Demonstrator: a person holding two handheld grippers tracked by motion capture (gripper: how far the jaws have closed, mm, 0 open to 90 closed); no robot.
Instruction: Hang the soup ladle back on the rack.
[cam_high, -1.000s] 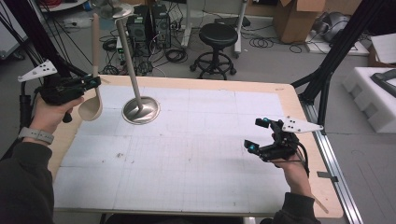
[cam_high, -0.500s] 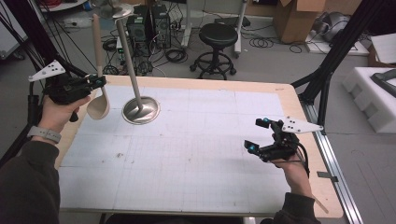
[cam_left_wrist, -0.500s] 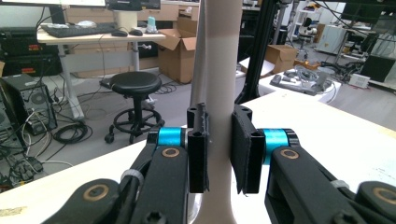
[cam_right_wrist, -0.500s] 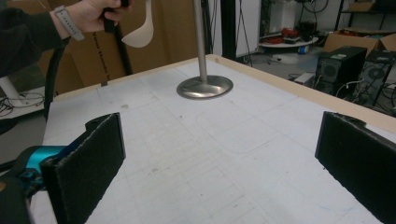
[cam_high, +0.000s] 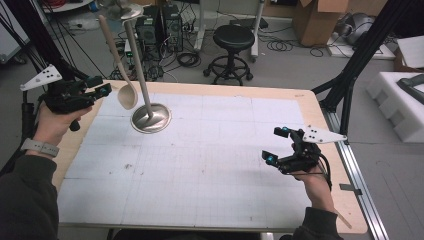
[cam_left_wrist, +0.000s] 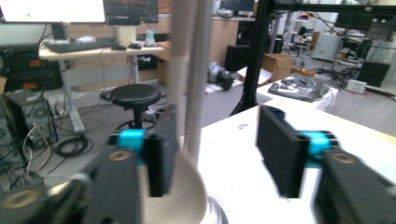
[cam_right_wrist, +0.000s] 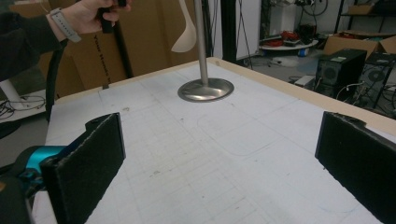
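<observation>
Spoon hangs beside the metal stand at the table's far-left corner; the left gripper has just been opening, pads off it. Right gripper hovers spread, empty.

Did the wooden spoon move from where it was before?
Yes. The spoon has swung its bowl to the right, closer to the round base of the metal stand, which has kept its spot.
</observation>
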